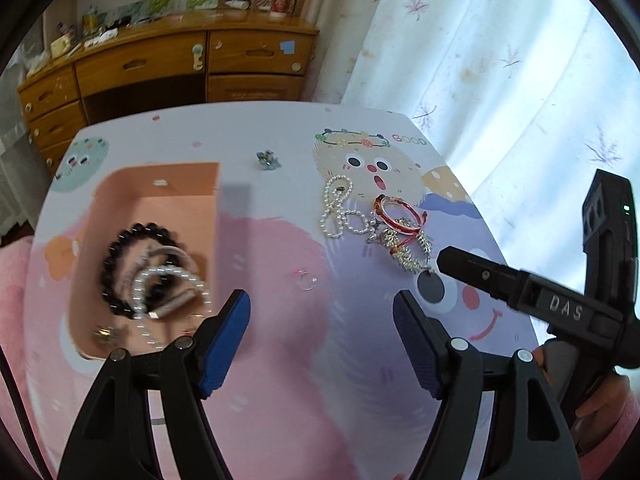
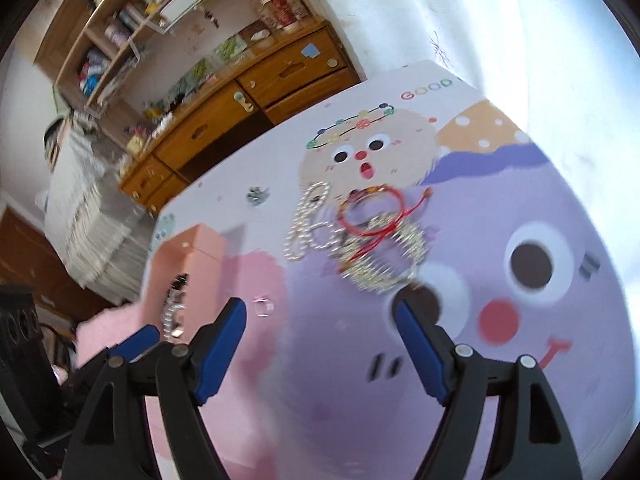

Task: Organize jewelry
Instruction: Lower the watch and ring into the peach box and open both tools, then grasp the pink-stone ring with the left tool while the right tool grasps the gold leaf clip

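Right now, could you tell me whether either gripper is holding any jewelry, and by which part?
Nothing is held: the left gripper and right gripper are both open and empty.

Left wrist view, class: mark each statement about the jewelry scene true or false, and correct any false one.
1. The black bead bracelet lies inside the pink box. True.
2. The left gripper is shut on a ring. False: it is open and holds nothing.
3. The red bangle lies in the box. False: it lies on the table mat beside the pearl strand.
4. The right gripper is open. True.
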Demonstrator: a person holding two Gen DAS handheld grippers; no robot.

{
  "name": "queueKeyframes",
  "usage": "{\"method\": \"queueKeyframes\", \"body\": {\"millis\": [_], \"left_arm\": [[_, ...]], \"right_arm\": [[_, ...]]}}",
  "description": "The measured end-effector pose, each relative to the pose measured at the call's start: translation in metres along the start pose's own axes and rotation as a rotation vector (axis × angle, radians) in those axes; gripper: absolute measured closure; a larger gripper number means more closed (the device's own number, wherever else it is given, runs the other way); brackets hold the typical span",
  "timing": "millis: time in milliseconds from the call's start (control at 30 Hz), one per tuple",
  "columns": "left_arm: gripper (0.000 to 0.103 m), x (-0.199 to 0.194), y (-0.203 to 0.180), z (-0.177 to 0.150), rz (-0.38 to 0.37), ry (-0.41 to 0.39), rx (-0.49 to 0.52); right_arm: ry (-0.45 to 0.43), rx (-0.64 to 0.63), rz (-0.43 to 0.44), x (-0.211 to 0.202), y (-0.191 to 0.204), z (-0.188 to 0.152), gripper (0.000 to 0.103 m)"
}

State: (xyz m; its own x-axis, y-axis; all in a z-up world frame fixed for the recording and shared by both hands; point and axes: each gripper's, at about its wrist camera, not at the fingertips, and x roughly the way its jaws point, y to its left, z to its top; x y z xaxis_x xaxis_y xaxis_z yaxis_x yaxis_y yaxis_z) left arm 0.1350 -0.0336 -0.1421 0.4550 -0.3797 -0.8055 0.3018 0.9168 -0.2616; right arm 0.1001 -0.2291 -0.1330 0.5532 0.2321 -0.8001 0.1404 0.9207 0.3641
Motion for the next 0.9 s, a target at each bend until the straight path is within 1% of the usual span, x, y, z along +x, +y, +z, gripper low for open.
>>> {"method": "queueKeyframes", "body": {"millis": [167, 200, 233, 367, 500, 600, 667, 733, 767, 833, 900], "left_arm": [[0.03, 0.033, -0.014, 0.003, 0.064, 0.014, -0.057], [0.03, 0.039, -0.015, 0.004, 0.078, 0.018, -0.067], [0.031, 0.048, -0.017, 0.003, 0.105, 0.023, -0.08], [0.031, 0.07, -0.016, 0.003, 0.153, 0.021, -0.119], [0.031, 0.085, -0.012, 0.002, 0.2, 0.027, -0.157], [0.031, 0.092, -0.011, 0.005, 0.215, 0.028, -0.156], [0.031, 0.094, -0.01, 0.006, 0.223, 0.026, -0.154], [0.032, 0.096, -0.01, 0.007, 0.227, 0.02, -0.157], [0.034, 0.096, -0.01, 0.006, 0.225, 0.017, -0.158], [0.041, 0.097, -0.01, 0.006, 0.214, 0.013, -0.161], [0.045, 0.101, -0.01, 0.006, 0.229, 0.019, -0.16]], "right_arm": [[0.05, -0.127, -0.03, 0.015, -0.012, 0.012, 0.025], [0.061, -0.168, -0.047, 0.02, -0.013, 0.014, 0.025], [0.064, -0.201, -0.065, 0.024, -0.013, 0.014, 0.025], [0.068, -0.353, -0.12, 0.04, -0.012, 0.009, 0.025], [0.067, -0.439, -0.135, 0.052, -0.013, 0.004, 0.025], [0.066, -0.468, -0.134, 0.057, -0.013, 0.002, 0.025], [0.064, -0.462, -0.13, 0.059, -0.014, 0.003, 0.025], [0.043, -0.452, -0.129, 0.058, -0.014, 0.004, 0.025], [0.035, -0.445, -0.123, 0.059, -0.013, 0.005, 0.025], [0.027, -0.438, -0.128, 0.06, -0.012, 0.006, 0.025], [0.033, -0.447, -0.144, 0.064, -0.011, 0.006, 0.025]]}}
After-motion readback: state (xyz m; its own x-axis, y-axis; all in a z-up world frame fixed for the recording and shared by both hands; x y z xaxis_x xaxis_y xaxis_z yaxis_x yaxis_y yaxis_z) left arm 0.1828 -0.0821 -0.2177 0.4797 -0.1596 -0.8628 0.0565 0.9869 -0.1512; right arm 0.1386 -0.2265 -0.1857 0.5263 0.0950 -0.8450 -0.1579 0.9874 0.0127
